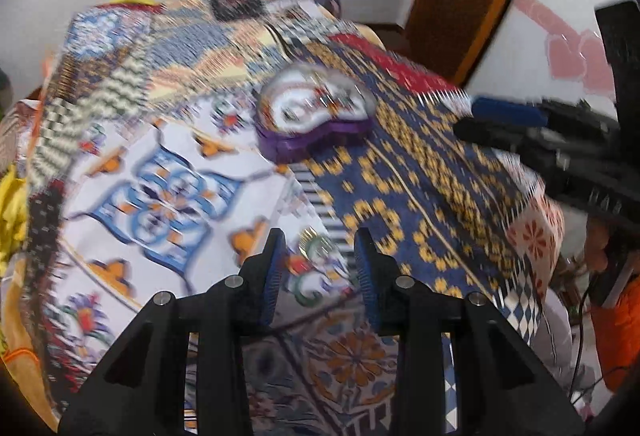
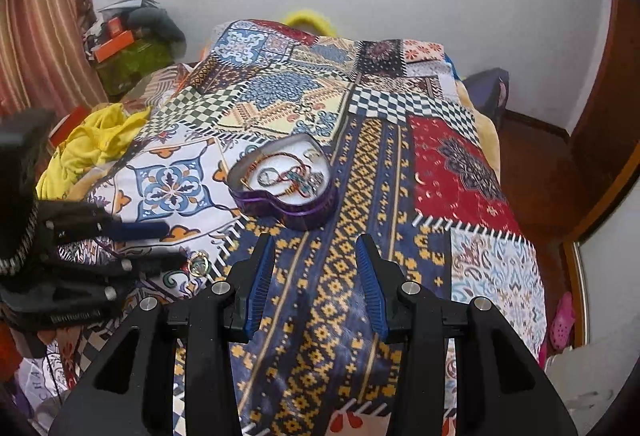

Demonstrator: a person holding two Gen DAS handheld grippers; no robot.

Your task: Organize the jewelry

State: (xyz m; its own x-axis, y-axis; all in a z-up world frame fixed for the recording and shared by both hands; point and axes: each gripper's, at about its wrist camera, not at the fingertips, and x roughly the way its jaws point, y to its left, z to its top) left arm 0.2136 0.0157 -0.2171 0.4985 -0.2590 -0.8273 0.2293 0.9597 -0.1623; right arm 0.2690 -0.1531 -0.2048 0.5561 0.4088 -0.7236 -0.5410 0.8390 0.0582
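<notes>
We hold the left tool (image 2: 176,248) open around a ring (image 2: 199,265) on the bed (image 2: 460,163), bound for the heart-shaped box (image 2: 286,179); the right tool (image 2: 316,248) waits open.

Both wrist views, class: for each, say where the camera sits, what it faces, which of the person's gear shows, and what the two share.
Left wrist: rides the left claw, facing a ring on the patchwork bedspread; the right claw enters at right.
Right wrist: rides the right claw, facing the heart-shaped box of jewelry; the left claw shows at left by the ring.
Shared: box, ring, bedspread.
</notes>
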